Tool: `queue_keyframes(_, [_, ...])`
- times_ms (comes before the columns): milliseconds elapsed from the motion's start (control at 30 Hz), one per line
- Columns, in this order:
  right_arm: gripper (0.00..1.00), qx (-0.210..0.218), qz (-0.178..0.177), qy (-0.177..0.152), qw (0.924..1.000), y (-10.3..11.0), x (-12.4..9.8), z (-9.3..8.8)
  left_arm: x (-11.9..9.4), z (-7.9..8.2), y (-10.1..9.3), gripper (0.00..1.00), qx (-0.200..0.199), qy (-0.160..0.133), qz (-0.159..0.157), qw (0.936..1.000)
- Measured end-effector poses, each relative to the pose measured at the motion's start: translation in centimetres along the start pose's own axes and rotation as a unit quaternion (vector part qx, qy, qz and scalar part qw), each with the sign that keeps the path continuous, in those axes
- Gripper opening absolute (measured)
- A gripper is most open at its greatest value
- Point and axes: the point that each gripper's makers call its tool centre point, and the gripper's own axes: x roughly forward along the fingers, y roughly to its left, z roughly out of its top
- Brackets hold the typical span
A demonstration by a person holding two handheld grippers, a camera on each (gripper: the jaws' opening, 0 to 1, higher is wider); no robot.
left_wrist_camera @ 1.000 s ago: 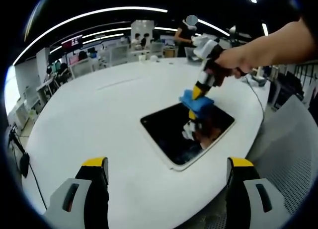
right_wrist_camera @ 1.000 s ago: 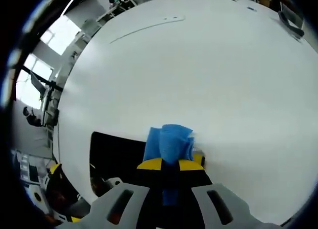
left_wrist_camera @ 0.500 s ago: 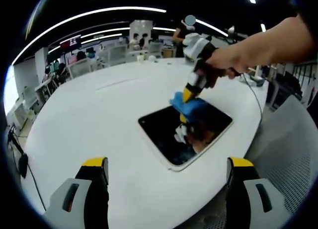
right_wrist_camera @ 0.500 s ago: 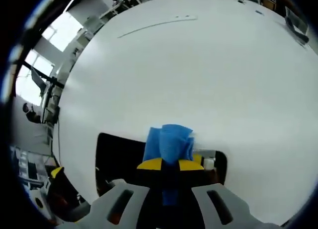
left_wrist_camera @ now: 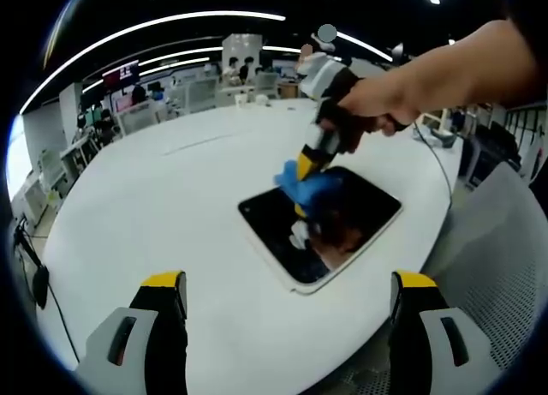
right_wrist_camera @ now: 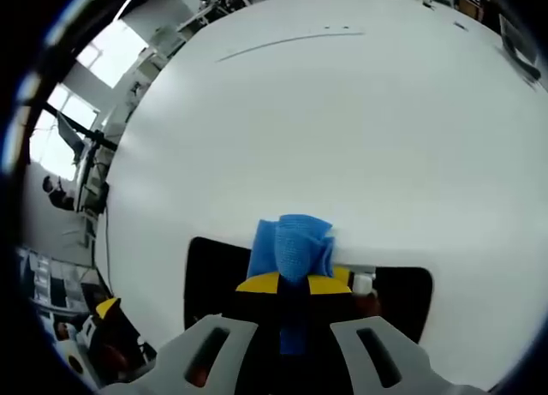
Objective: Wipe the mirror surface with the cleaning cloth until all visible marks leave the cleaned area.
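I'm wiping: right gripper (right_wrist_camera: 294, 284) clamped on cloth (left_wrist_camera: 310, 186), pressing it on mirror (left_wrist_camera: 360, 215). Left gripper (left_wrist_camera: 289, 284) idling, jaws apart. Next, I'm sweeping the uncovered glass.

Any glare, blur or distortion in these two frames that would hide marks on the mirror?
Left gripper view: strong fisheye bend curves the ceiling light strips; the mirror reads dark, reflecting the cloth and the right hand-held gripper, so marks are hard to judge. Right gripper view: the white table is evenly lit, without harsh glare; the mirror shows as black patches.
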Motion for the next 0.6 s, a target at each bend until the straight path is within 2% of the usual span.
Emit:
queue_keyframes(233, [0.05,-0.007,0.012,-0.001,0.9999,2.4,0.8,0.4,0.0,0.0,0.0,0.99,0.004,0.001,0.001,1.0])
queue_keyframes(600, [0.05,-0.013,0.024,0.001,0.9996,4.7,1.7,1.1,0.1,-0.2,0.4,0.99,-0.004,0.001,0.007,1.0])
